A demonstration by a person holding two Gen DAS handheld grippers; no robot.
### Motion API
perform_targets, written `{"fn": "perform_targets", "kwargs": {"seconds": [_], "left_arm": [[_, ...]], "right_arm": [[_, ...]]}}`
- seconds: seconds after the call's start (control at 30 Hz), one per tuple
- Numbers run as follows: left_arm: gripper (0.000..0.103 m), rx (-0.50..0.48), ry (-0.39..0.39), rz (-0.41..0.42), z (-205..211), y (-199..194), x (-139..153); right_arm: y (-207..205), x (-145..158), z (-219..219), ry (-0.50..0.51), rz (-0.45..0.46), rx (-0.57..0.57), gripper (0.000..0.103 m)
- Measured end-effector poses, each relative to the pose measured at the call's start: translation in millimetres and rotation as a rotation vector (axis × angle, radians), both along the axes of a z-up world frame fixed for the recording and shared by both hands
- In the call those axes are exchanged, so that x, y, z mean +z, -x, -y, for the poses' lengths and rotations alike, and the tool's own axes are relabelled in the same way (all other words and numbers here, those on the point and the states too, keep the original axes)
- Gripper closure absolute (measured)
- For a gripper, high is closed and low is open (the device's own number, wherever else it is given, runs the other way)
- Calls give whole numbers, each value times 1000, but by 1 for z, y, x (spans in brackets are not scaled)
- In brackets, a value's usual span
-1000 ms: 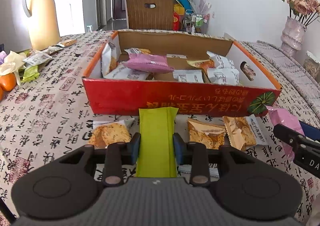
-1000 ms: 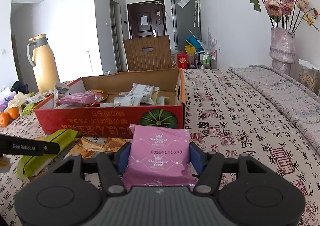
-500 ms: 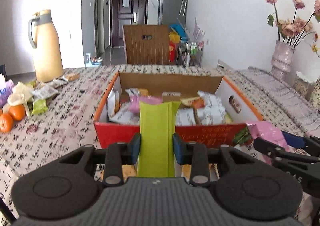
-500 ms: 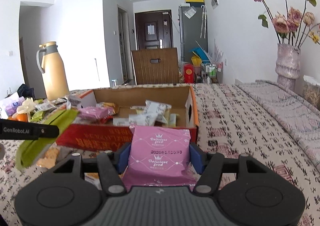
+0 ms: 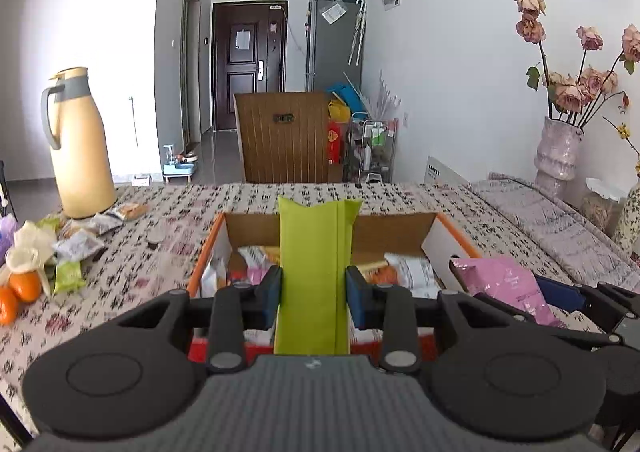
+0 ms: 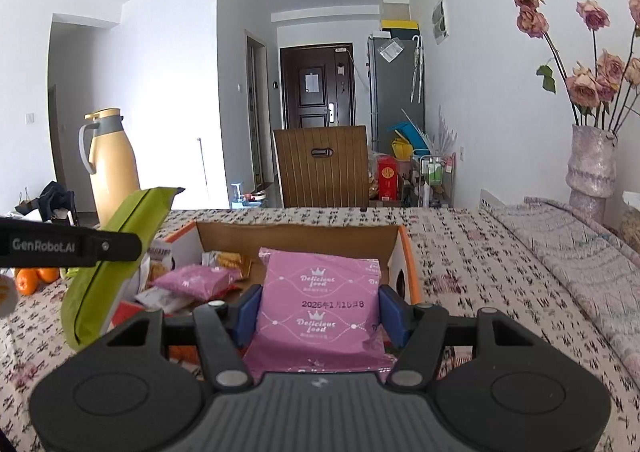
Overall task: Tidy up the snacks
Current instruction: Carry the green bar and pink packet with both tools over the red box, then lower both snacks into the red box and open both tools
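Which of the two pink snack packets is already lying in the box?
The smaller crumpled pink packet, lying among the snacks in the cardboard box. The other, the flat pink "Delicious food" packet, is clamped in the right gripper.

The box (image 5: 448, 240) is open on top, so coming in from above works; inside it's crowded with packets (image 6: 196, 282) on the left and middle, with bare cardboard showing only along the back wall; the left gripper (image 5: 314, 294) and right gripper (image 6: 318, 310) hang side by side over the front edge, so they crowd each other; the thermos (image 5: 80, 144) and oranges (image 5: 24, 286) stand well off to the left.
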State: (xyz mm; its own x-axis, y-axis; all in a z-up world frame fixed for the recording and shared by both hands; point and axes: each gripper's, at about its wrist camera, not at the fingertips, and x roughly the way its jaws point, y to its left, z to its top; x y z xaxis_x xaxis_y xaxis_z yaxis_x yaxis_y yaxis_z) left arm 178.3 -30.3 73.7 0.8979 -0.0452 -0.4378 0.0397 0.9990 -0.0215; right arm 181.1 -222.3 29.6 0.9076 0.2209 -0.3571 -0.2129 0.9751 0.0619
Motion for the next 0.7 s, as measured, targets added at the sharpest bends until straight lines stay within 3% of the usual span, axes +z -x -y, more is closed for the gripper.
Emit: {"fn": "perform_targets", "kwargs": {"seconds": [0.4, 0.7], "left_arm": [[69, 23, -28, -27, 2, -61, -7], [69, 61, -17, -56, -6, -96, -27]], "right_arm": [[-59, 6, -15, 21, 13, 25, 42], [-102, -11, -22, 15, -39, 32, 42]]}}
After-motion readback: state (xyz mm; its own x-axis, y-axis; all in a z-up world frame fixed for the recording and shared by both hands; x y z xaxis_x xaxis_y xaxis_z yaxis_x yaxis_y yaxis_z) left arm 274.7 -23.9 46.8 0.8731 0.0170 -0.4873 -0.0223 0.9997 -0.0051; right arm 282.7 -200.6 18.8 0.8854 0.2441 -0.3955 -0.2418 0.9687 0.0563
